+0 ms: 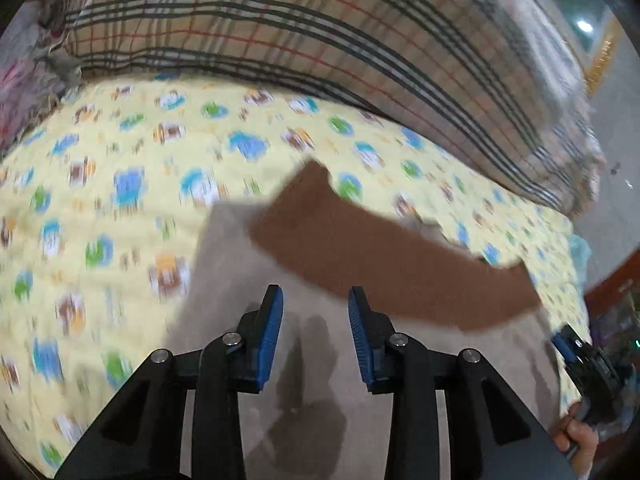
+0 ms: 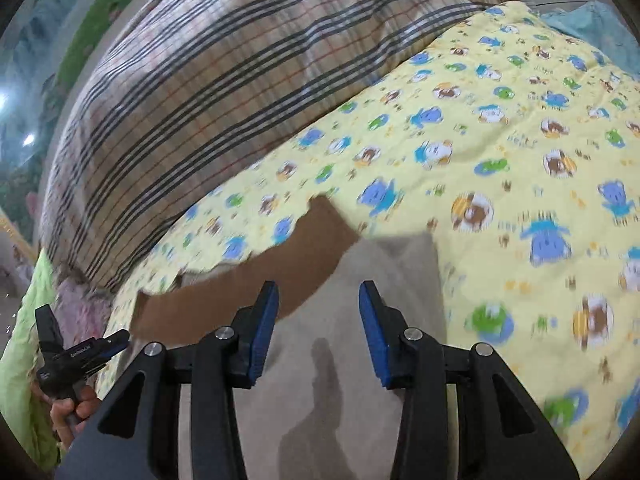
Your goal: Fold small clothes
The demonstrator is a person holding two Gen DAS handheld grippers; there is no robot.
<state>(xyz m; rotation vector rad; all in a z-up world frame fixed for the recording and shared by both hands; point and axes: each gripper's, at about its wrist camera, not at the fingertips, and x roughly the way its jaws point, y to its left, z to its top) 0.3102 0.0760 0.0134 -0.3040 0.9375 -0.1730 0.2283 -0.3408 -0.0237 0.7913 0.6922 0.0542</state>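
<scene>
A small beige garment [image 1: 236,280] with a brown band [image 1: 380,268] along its far edge lies spread on the yellow cartoon-print quilt [image 1: 120,168]. My left gripper [image 1: 316,300] hovers over the beige cloth just short of the band, its blue pads apart and nothing pinched between them. In the right wrist view the same garment [image 2: 400,276] and brown band [image 2: 312,236] lie under my right gripper [image 2: 319,294], which is also open over the cloth. Each gripper shows at the edge of the other's view, held by a hand [image 2: 68,408].
A large plaid pillow [image 1: 280,32] lies along the far side of the quilt. Pink fabric [image 1: 16,80] is bunched at the left, and a green blanket [image 2: 28,320] and turquoise cloth [image 2: 592,20] border the quilt. The bed's edge falls off at the right [image 1: 580,272].
</scene>
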